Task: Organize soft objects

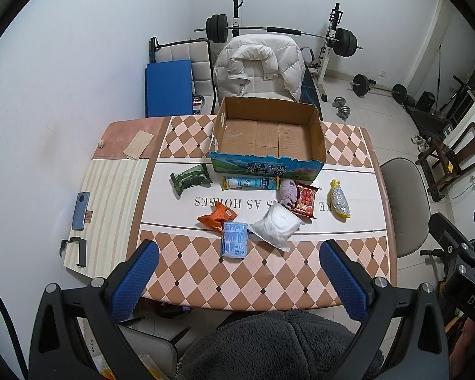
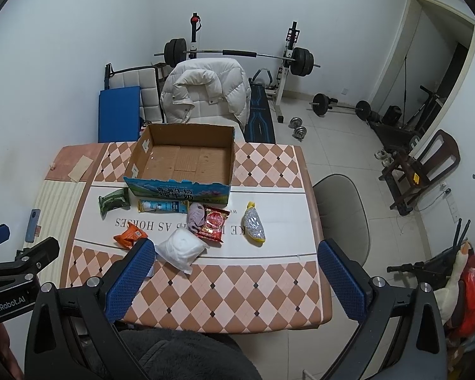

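Observation:
An empty cardboard box [image 1: 269, 133] [image 2: 180, 158] stands at the far middle of the table. In front of it lie several soft packs: a green pack [image 1: 190, 178] [image 2: 114, 201], a long blue-white pack [image 1: 250, 183] [image 2: 163, 206], a purple cloth [image 1: 288, 192] [image 2: 195, 216], a red bag [image 1: 306, 200] [image 2: 213, 223], a yellow-tipped silver bag [image 1: 340, 200] [image 2: 254, 222], an orange bag [image 1: 218, 216] [image 2: 129, 236], a light blue pack [image 1: 235, 239] and a white bag [image 1: 277, 225] [image 2: 182, 248]. My left gripper [image 1: 237, 280] and right gripper [image 2: 237, 280] are open and empty above the table's near edge.
The table [image 1: 269, 272] has a checkered cover. A phone [image 1: 80, 206] and a black clip [image 1: 74, 250] lie at its left. A chair with a white jacket [image 1: 259, 66] stands behind, a grey chair [image 1: 405, 202] at the right. Weights lie on the floor.

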Demonstrator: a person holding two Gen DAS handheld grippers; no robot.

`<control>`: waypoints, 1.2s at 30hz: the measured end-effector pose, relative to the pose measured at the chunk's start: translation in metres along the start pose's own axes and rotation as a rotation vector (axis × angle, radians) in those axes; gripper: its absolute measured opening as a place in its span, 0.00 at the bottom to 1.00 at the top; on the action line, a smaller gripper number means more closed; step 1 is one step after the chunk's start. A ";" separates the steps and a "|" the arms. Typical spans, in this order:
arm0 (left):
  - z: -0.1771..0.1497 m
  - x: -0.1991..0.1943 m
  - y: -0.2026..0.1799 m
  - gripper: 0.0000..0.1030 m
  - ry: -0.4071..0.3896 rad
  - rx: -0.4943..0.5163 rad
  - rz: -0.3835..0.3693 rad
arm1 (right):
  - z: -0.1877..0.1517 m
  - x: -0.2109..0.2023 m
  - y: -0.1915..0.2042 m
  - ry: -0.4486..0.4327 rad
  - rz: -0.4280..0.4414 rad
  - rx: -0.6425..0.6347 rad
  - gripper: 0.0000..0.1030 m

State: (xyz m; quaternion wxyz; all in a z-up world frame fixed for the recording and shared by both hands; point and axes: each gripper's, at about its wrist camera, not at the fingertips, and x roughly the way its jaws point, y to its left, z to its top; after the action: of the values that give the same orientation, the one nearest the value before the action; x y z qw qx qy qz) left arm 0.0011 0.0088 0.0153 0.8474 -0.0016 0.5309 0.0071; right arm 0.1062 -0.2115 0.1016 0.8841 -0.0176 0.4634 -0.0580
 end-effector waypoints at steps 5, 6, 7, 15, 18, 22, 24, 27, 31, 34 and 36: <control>-0.001 -0.003 0.003 1.00 -0.001 -0.001 0.002 | 0.000 -0.002 0.001 -0.001 0.002 -0.002 1.00; -0.003 -0.002 0.001 1.00 -0.002 0.002 0.003 | 0.001 -0.004 0.003 -0.004 0.002 -0.003 1.00; -0.002 -0.003 0.001 1.00 -0.003 0.001 0.004 | 0.001 -0.003 0.003 -0.005 0.002 -0.003 1.00; -0.004 -0.002 0.006 1.00 -0.001 -0.004 0.009 | -0.001 -0.005 0.007 0.005 0.016 0.007 1.00; 0.002 0.024 0.014 1.00 -0.008 -0.020 0.041 | 0.004 0.012 0.007 0.030 0.047 0.048 1.00; 0.014 0.087 0.033 1.00 0.061 -0.056 0.089 | 0.012 0.083 0.004 0.147 0.097 0.131 1.00; 0.017 0.129 0.044 1.00 0.124 -0.076 0.096 | 0.012 0.136 0.010 0.240 0.123 0.164 1.00; 0.015 0.183 0.055 1.00 0.206 -0.089 0.125 | -0.005 0.224 0.023 0.375 0.146 0.202 1.00; -0.001 0.251 0.064 1.00 0.317 -0.075 0.184 | -0.028 0.333 0.049 0.582 0.179 0.305 1.00; -0.010 0.290 0.071 1.00 0.379 -0.046 0.217 | -0.047 0.397 0.070 0.689 0.150 0.350 1.00; -0.016 0.310 0.076 1.00 0.403 -0.029 0.233 | -0.059 0.433 0.084 0.763 0.150 0.397 1.00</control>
State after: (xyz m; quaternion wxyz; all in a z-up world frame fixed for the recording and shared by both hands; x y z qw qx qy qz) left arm 0.1207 0.0877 -0.2701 0.7176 0.0463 0.6858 0.1122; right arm 0.3092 -0.1778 -0.2931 0.6376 0.2093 0.7367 -0.0841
